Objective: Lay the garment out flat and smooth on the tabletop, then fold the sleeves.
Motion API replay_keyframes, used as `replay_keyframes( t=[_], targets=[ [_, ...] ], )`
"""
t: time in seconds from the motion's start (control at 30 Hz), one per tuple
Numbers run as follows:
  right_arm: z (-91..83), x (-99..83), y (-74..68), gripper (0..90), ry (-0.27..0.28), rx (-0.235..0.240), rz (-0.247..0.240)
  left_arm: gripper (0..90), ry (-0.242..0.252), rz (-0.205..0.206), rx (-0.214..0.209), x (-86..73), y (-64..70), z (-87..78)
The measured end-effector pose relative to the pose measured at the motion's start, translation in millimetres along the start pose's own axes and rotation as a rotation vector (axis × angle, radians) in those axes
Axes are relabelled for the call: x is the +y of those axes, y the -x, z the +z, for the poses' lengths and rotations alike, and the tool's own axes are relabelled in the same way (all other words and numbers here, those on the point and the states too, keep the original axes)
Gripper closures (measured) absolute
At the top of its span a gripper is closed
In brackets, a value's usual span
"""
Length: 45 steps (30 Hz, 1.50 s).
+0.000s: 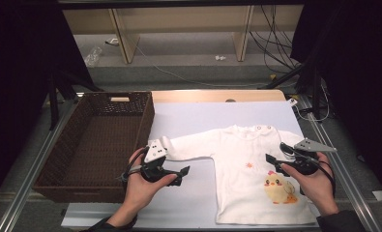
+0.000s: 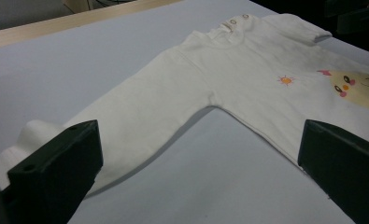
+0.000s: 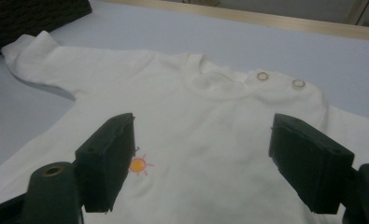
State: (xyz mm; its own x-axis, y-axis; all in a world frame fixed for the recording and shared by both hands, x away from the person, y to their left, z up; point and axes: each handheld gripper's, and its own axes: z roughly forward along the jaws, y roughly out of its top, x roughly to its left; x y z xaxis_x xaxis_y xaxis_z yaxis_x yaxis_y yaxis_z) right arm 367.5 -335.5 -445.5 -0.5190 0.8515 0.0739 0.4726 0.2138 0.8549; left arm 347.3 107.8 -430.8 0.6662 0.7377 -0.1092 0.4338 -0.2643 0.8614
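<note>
Shirt (image 1: 249,169) lies flat on the table (image 1: 193,116), front up. Left gripper (image 1: 181,175), jaws wide and empty, hovers by its long sleeve; right gripper (image 1: 271,162), equally open, hangs over the chest.

Two hand-held grippers, both with jaws spread wide.

The left hand (image 1: 142,186) enters from the lower edge of the high view, palm turned upward, and cradles the left gripper (image 1: 181,175), whose jaws point toward the right and stand well apart; a grey three-cornered plate (image 1: 155,151) sits on top of it. The right hand (image 1: 314,186) grasps the right gripper (image 1: 274,164) from behind, its jaws directed leftward and likewise parted, with its own grey plate (image 1: 314,145) above. Both forearms rise from the bottom edge, dark sleeves at the wrists.
</note>
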Motion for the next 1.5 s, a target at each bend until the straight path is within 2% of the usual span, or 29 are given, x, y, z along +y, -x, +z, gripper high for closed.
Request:
replay_keyframes(
  t=[0.13,0.33,0.57,0.9,1.23,1.5],
  targets=[
    [-4.3,-2.7,10.1,24.4,0.014,-0.037,0.031,0.0,0.008,0.001,-0.011,-0.9,0.6,0.3],
    [-4.7,-8.8,17.0,24.3,0.004,-0.056,0.049,0.5,0.008,-0.002,-0.022,-2.7,1.0,1.9],
    [0.0,-10.7,16.4,23.8,0.004,-0.057,0.05,0.8,0.005,0.002,-0.021,-3.6,0.8,2.4],
    [-3.2,-10.7,17.3,23.7,0.008,-0.064,0.054,1.1,0.001,0.008,-0.02,-3.5,2.9,3.6],
    [-2.0,-9.2,10.6,23.7,0.025,-0.033,0.03,2.7,0.0,0.007,-0.001,-4.1,1.9,4.6],
    [-9.3,-9.6,-3.0,23.3,0.077,0.019,-0.008,3.6,-0.001,0.004,0.022,-4.4,0.3,5.9]
  ],
)
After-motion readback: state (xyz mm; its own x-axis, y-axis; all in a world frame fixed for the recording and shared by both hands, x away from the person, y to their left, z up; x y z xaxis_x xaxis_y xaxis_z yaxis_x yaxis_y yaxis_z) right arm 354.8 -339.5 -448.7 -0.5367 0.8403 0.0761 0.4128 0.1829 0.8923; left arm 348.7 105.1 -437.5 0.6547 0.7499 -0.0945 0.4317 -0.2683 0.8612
